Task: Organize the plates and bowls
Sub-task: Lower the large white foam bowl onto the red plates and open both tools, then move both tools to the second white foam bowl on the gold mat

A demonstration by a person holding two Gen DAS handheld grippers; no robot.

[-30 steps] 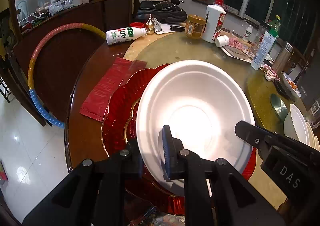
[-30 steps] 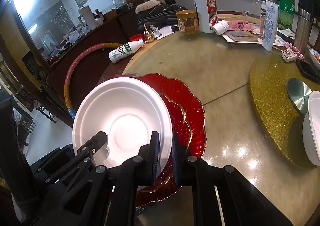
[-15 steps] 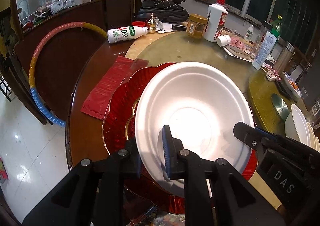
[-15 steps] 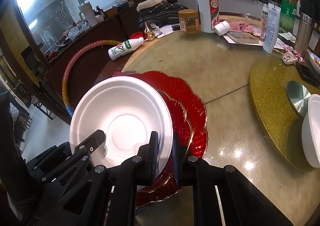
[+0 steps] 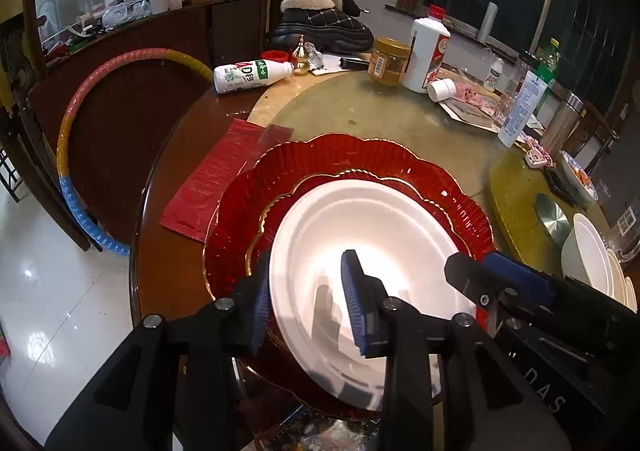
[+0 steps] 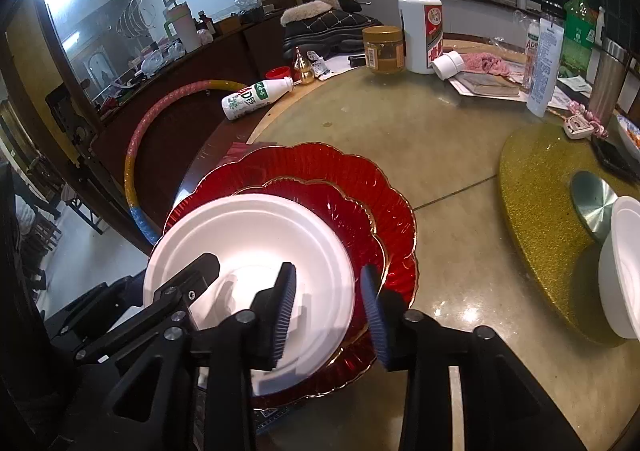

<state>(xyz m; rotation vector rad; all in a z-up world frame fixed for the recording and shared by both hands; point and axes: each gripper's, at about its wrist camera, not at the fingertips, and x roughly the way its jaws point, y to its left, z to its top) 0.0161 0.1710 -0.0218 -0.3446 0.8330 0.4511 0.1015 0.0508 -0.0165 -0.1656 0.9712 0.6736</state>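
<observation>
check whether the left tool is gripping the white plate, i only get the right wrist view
Observer: No. The left tool has its pads apart and opening. The white plate has its left rim between them, unclamped.
Operator: anything left of the red plates
Observer: A red sheet lies flat there, and the larger red plate overlaps its edge.
Operator: more dishes by the white bowl
Observer: Yes. Behind the white bowl, more pale rims are stacked.
</observation>
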